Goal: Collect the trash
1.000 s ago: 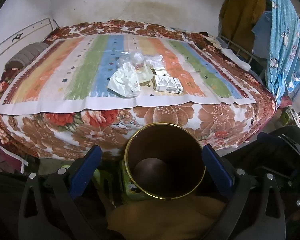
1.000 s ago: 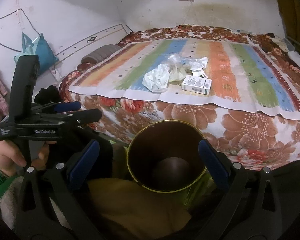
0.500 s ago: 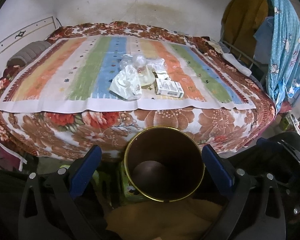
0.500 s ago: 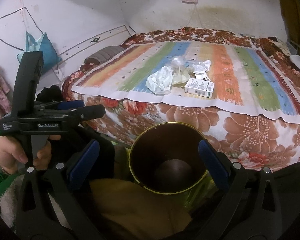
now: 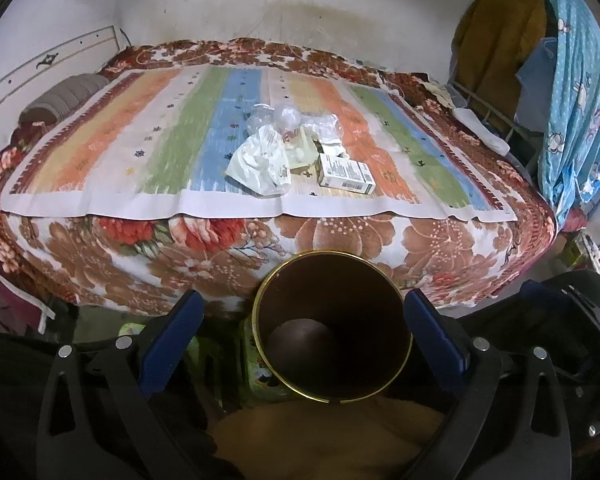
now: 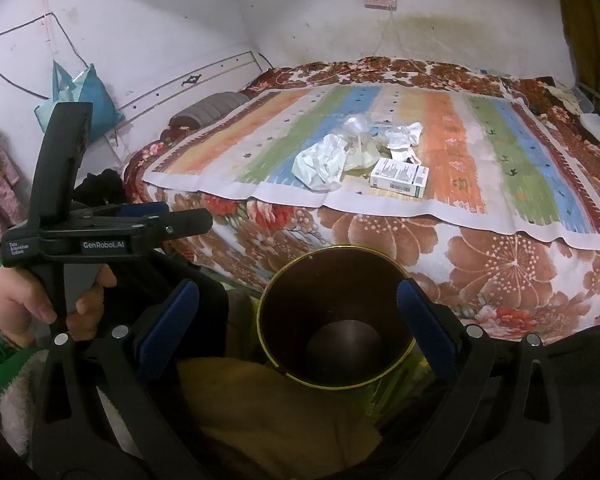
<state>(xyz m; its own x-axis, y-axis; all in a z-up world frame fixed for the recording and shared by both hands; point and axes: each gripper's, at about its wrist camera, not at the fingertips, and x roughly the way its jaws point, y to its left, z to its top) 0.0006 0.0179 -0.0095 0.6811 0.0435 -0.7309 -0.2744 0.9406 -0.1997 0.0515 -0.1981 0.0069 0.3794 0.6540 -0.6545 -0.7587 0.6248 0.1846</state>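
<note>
A pile of trash lies on the striped mat on the bed: crumpled white paper (image 5: 260,162) (image 6: 320,162), a white carton (image 5: 346,174) (image 6: 400,178), clear plastic wrappers (image 5: 288,118) (image 6: 354,126). A brown bin with a gold rim (image 5: 332,328) (image 6: 336,316) stands empty below the bed's near edge. My left gripper (image 5: 304,320) is open and empty, its jaws either side of the bin's mouth. My right gripper (image 6: 298,312) is open and empty, likewise over the bin. The left gripper also shows in the right wrist view (image 6: 140,224).
The bed (image 5: 100,248) with a floral blanket fills the room ahead. A grey pillow (image 5: 60,98) lies at its left. Clothes hang at the right (image 5: 560,80). A blue bag (image 6: 76,96) hangs on the left wall. A yellow-brown cloth (image 5: 324,436) lies below the bin.
Both cameras have risen and tilted slightly, so the bed and trash sit lower in view. The bin and open grippers keep their places.
</note>
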